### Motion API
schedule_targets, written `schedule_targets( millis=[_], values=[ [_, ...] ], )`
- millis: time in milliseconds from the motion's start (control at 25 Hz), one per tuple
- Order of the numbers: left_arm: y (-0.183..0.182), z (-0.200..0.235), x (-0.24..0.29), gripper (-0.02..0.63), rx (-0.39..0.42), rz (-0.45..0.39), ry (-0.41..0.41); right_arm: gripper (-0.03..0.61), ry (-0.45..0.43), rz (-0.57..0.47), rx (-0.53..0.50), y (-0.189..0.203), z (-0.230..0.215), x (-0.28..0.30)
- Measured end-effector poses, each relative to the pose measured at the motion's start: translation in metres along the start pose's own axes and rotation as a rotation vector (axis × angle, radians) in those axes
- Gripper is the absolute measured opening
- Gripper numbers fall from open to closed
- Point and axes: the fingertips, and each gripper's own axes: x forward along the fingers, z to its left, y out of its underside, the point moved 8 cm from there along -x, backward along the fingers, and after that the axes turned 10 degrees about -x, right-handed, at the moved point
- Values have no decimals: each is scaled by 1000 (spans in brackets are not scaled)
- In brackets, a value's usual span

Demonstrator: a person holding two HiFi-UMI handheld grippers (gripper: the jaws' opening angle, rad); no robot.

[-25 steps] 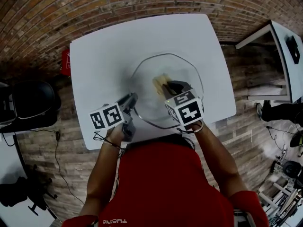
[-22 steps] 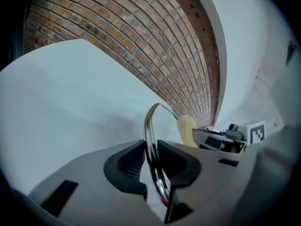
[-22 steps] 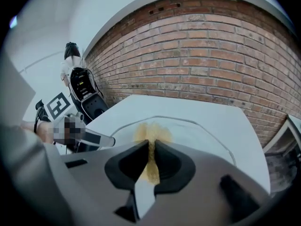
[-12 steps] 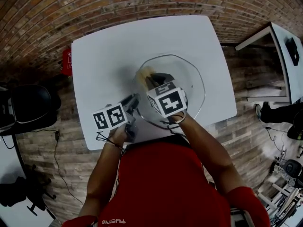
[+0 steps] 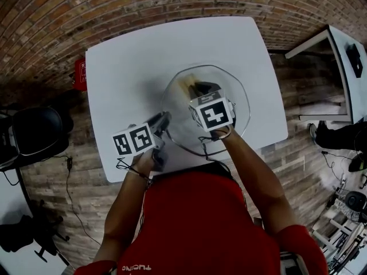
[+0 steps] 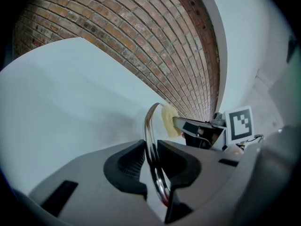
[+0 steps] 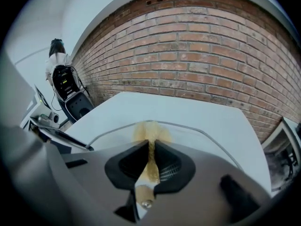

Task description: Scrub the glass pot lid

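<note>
Glass pot lid [image 5: 239, 99]: on the desk [image 5: 132, 67], near its front edge; round, no long axis.
Left gripper [image 5: 163, 120]: jaws clenched on the lid's left rim.
Right gripper [image 5: 199, 88]: jaws grasping a yellow sponge [image 5: 187, 85], which points away over the lid's far part.

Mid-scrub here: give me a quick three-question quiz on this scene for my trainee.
1. True or false: the left gripper is clamped on the rim of the glass pot lid.
2. Name what the right gripper holds.
3. The table under the lid is: A) white B) black C) wooden.
Key: 1 true; 2 a yellow sponge; 3 A.
</note>
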Motion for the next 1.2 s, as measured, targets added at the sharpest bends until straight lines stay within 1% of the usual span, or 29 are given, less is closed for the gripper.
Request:
schedule_targets(
  millis=[120,360,480,560,680,880,1000,1080,1200],
  values=[
    [0,0,0,91,-2,8,2,52,58,24,30,11,-24,-7],
    [-1,0,1,91,-2,19,6,52,144,49,85,33,-62,-20],
    [-1,0,1,91,-1,21,7,52,165,56,107,38,-68,-27],
    [-1,0,1,91,-1,24,7,52,165,54,112,37,-62,-31],
    [0,1,0,91,-7,26,11,52,111,22,108,26,-34,-40],
    [-1,2,0,91,-9,22,15,52,-44,-6,82,12,34,-45],
    [0,2,-1,91,-12,20,17,52,-93,-2,45,10,62,-38],
    [1,3,-1,91,-15,19,17,52,-126,20,35,13,76,-34],
    [3,2,-1,91,-17,18,17,52,-140,45,29,21,85,-30]
  ],
)
